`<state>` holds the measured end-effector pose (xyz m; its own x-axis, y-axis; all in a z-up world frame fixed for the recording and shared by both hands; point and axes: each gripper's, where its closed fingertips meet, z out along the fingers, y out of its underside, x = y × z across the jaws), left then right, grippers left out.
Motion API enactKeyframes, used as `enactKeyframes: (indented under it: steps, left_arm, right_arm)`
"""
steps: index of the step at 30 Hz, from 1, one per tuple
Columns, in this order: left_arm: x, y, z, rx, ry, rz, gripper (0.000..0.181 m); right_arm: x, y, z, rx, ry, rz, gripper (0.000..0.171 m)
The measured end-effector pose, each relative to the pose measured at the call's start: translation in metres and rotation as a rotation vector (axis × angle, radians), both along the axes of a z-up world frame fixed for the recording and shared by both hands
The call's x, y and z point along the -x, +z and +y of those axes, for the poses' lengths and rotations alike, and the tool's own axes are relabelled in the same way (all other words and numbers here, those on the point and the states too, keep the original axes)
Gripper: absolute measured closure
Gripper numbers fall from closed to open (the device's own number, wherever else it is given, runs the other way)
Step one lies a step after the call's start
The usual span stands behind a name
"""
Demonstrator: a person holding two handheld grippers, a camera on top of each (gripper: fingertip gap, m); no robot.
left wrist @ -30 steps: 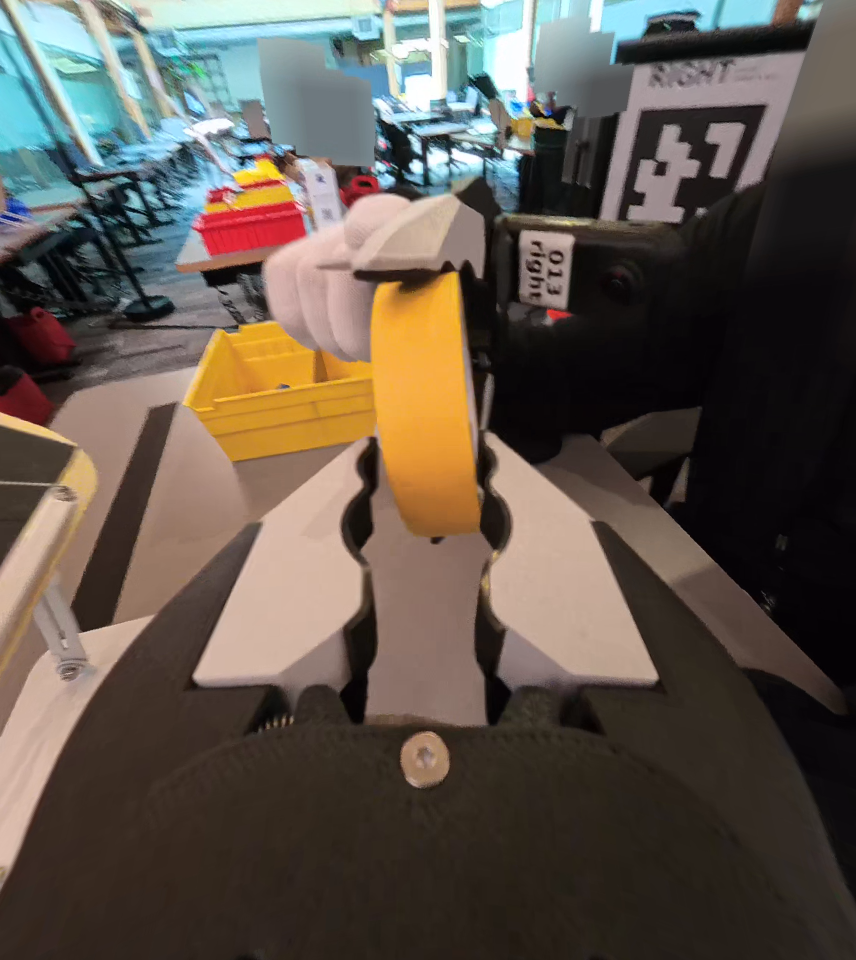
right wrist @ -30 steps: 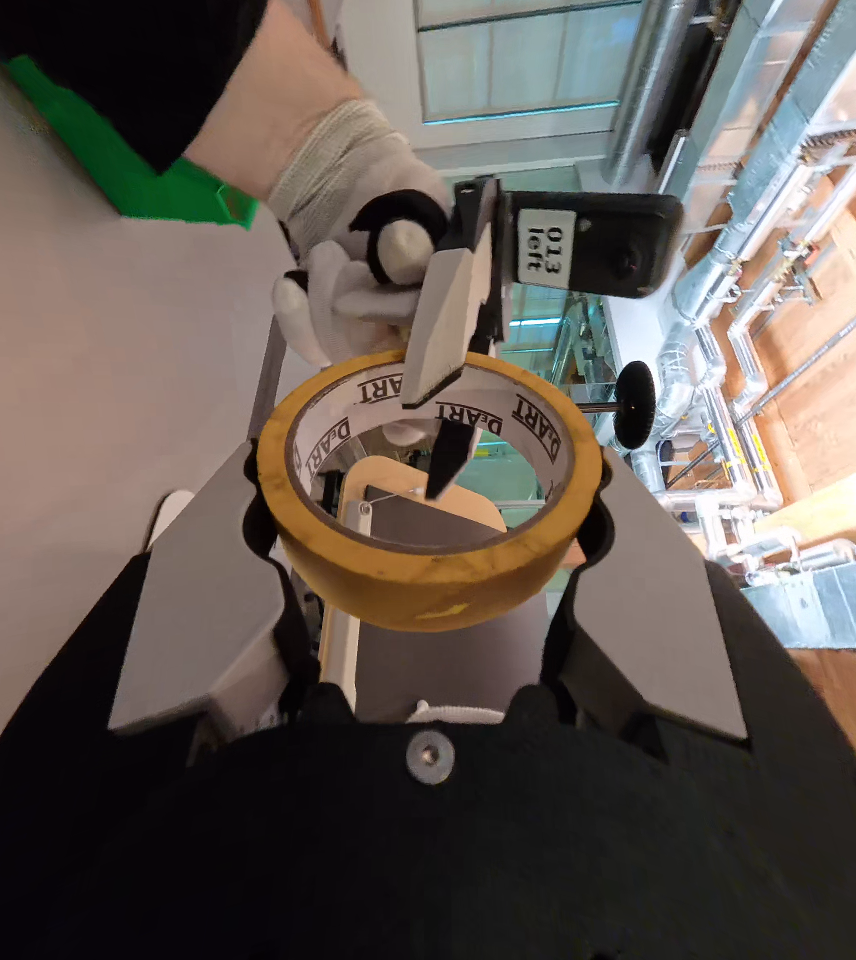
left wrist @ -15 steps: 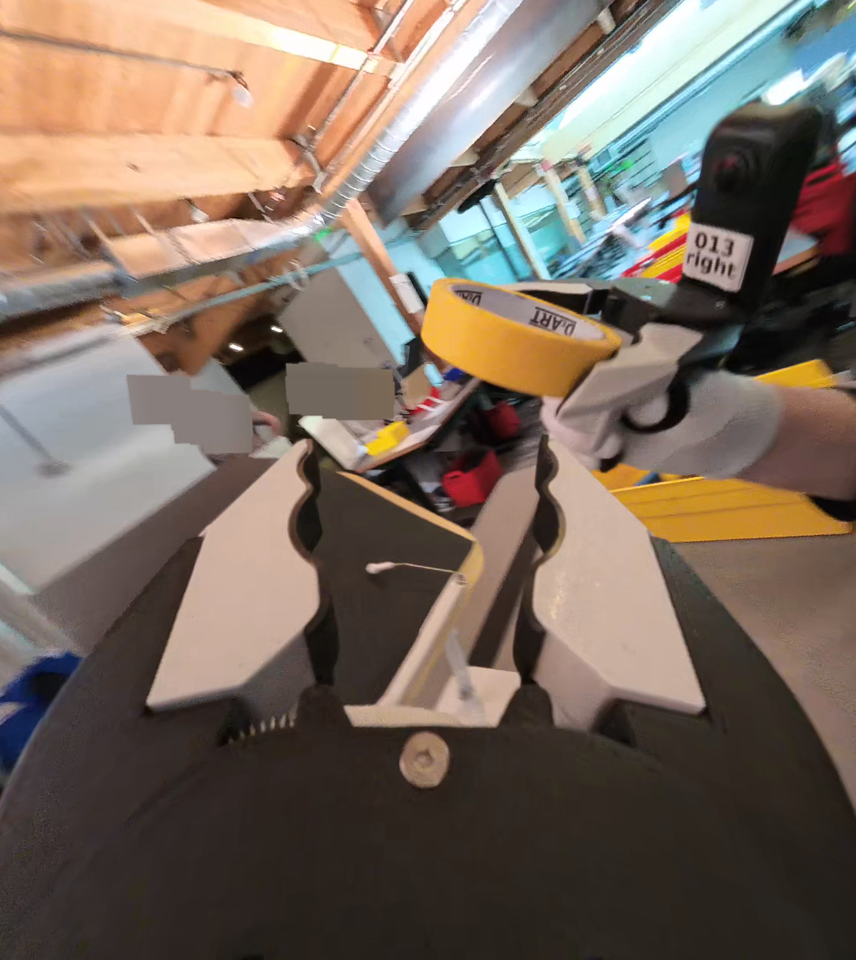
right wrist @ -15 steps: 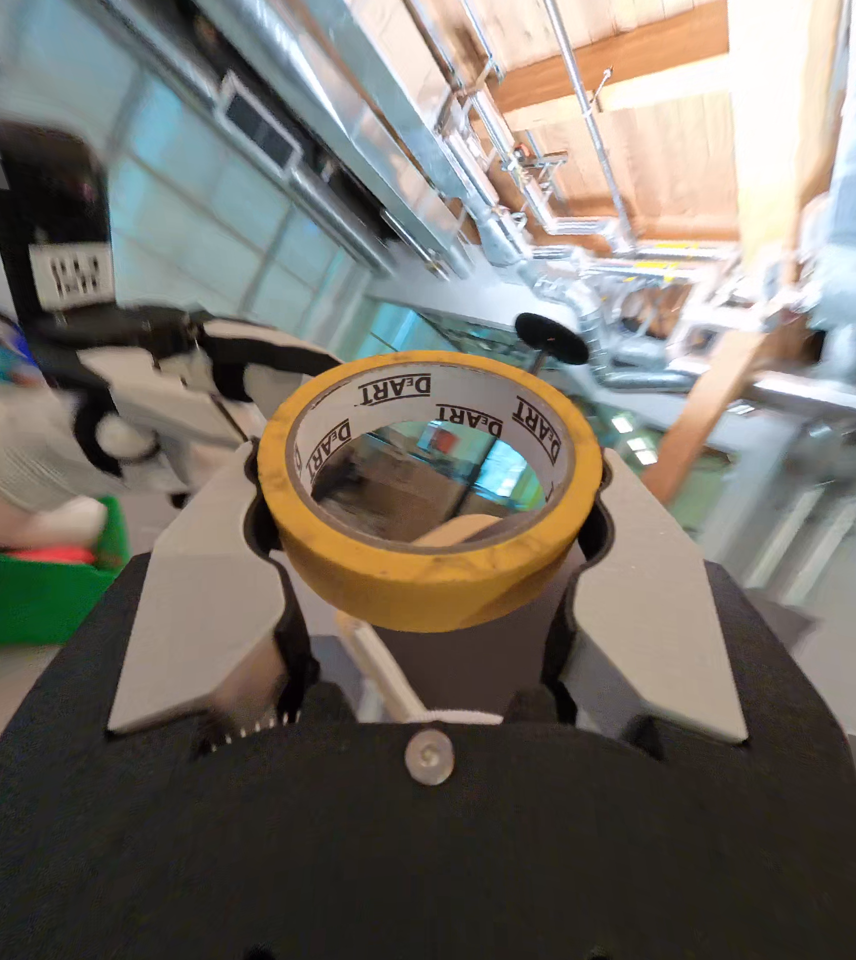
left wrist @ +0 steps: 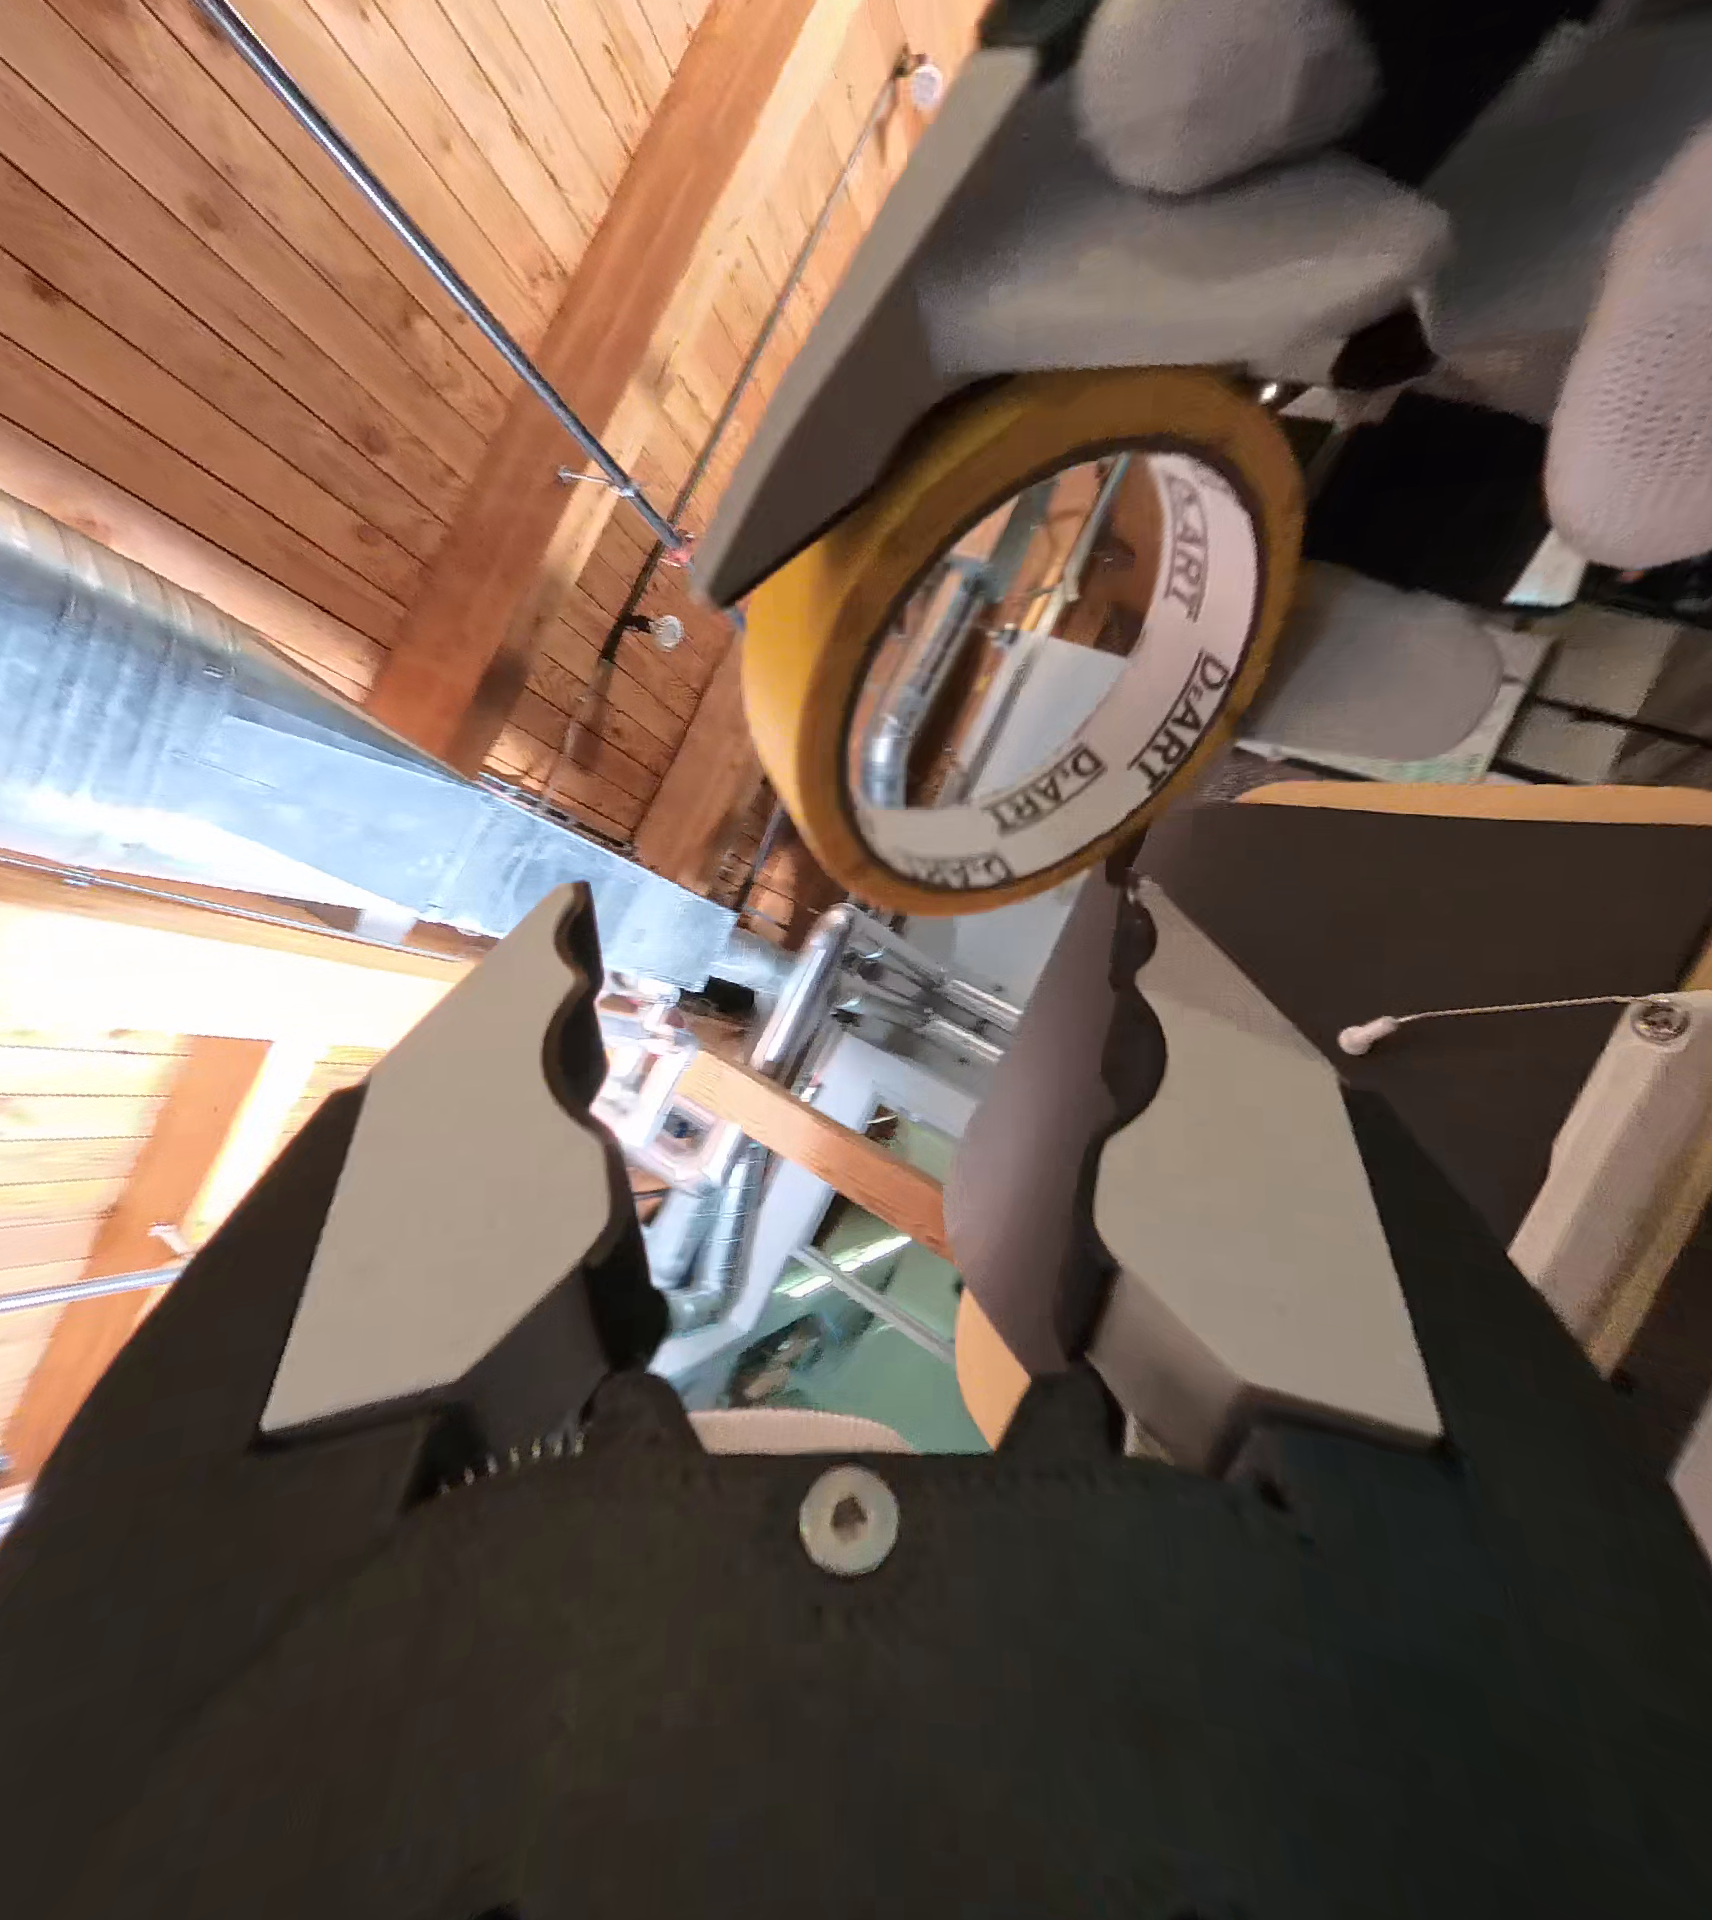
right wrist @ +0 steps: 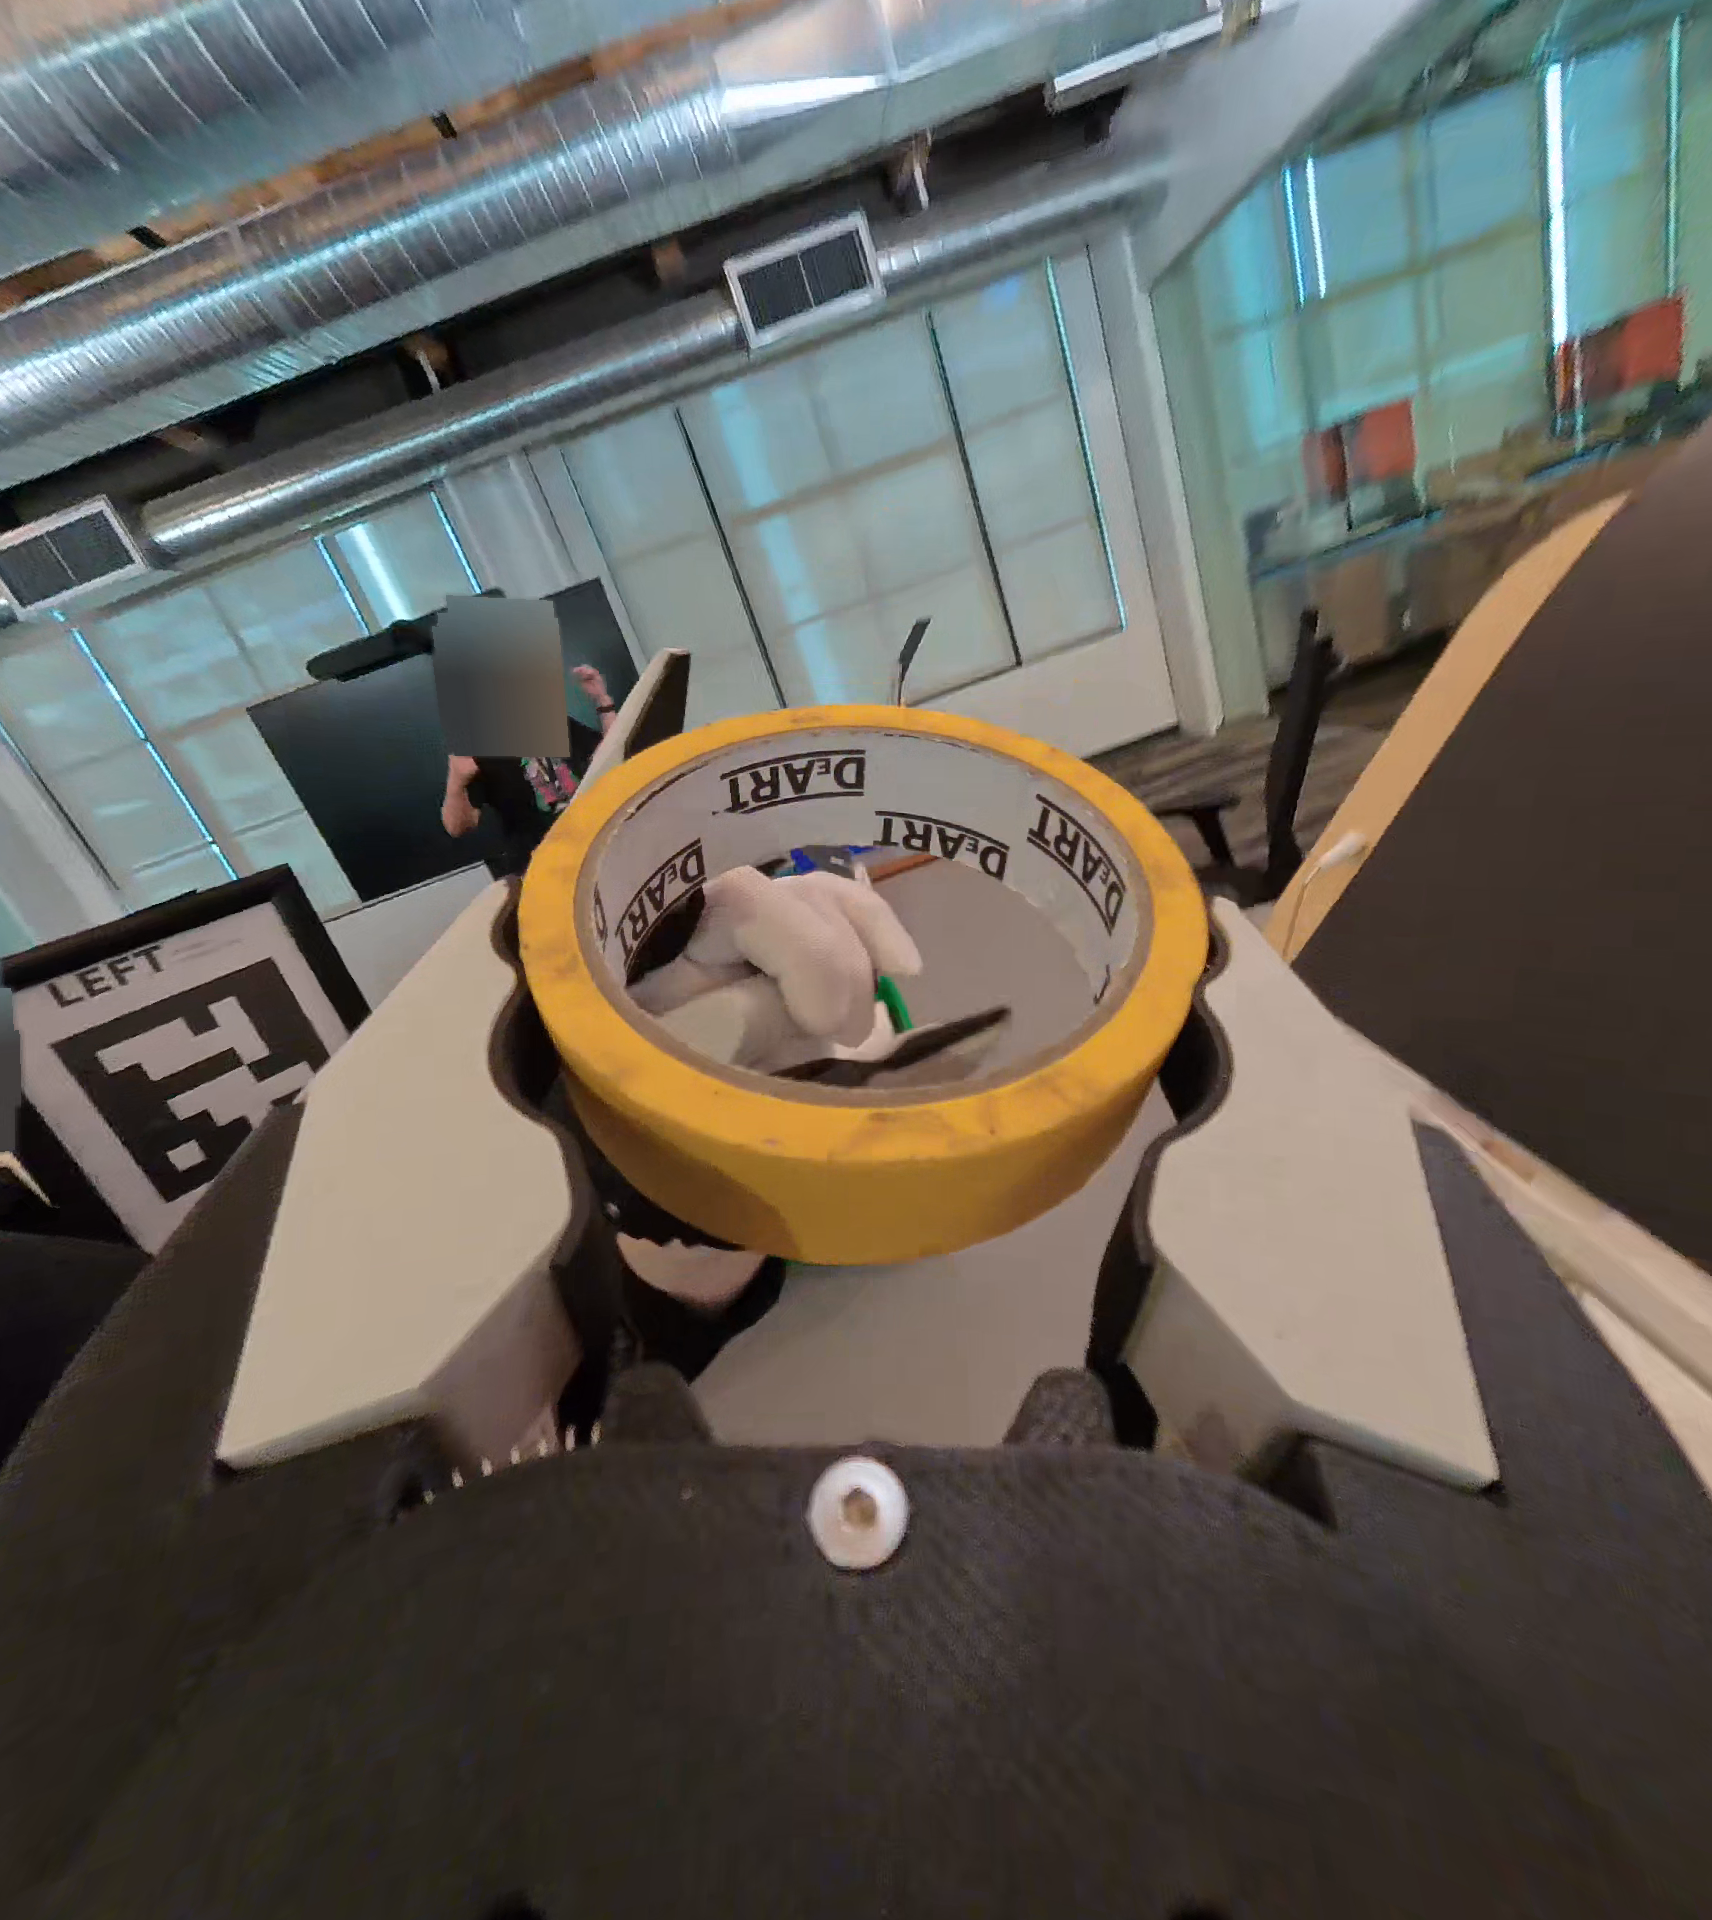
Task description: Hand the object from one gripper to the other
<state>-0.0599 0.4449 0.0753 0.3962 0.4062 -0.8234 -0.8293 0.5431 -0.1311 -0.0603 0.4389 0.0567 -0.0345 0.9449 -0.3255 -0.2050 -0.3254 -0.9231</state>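
A yellow tape roll (right wrist: 852, 1164) with a white printed core sits crosswise between the fingers of my right gripper (right wrist: 862, 914), which is shut on its outer rim. In the left wrist view the same roll (left wrist: 800, 665) hangs just beyond my left gripper (left wrist: 852, 909), a little to its right. The left gripper is open and empty, apart from the roll. The right gripper's finger (left wrist: 831, 343) and a white-gloved hand (left wrist: 1662, 312) show at the top right there. Through the roll's hole I see the other gloved hand (right wrist: 810, 935).
A black board with a pale wooden edge (left wrist: 1454, 935) stands close on the right, and it also shows in the right wrist view (right wrist: 1610, 831). A black-and-white marker plate (right wrist: 177, 1060) is at the left. A person (right wrist: 519, 790) stands far behind. Wooden ceiling and ducts lie beyond. Both grippers' tips are close together, under 4 cm apart.
One second ago my left jaws were around the roll while the right held it. The left gripper came off empty. Both grippers have since swung round, and the roll is now near the left fingertips.
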Motion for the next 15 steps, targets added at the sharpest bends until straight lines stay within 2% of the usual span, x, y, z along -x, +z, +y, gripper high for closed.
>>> enactKeyframes:
  steps: [5, 8, 15]
  left_arm:
    - [-0.004, -0.023, 0.026, -0.028, 0.085, -0.001, 0.064]
    - [-0.004, -0.033, 0.032, 0.008, 0.066, 0.0, 0.075]
    - [-0.005, -0.026, 0.018, 0.054, -0.068, -0.056, 0.108]
  right_arm:
    - [0.012, -0.019, -0.006, 0.043, 0.062, -0.095, 0.051]
    - [0.013, -0.022, -0.006, 0.005, 0.048, -0.125, 0.051]
    - [0.008, -0.023, -0.009, -0.004, 0.086, -0.129, 0.051]
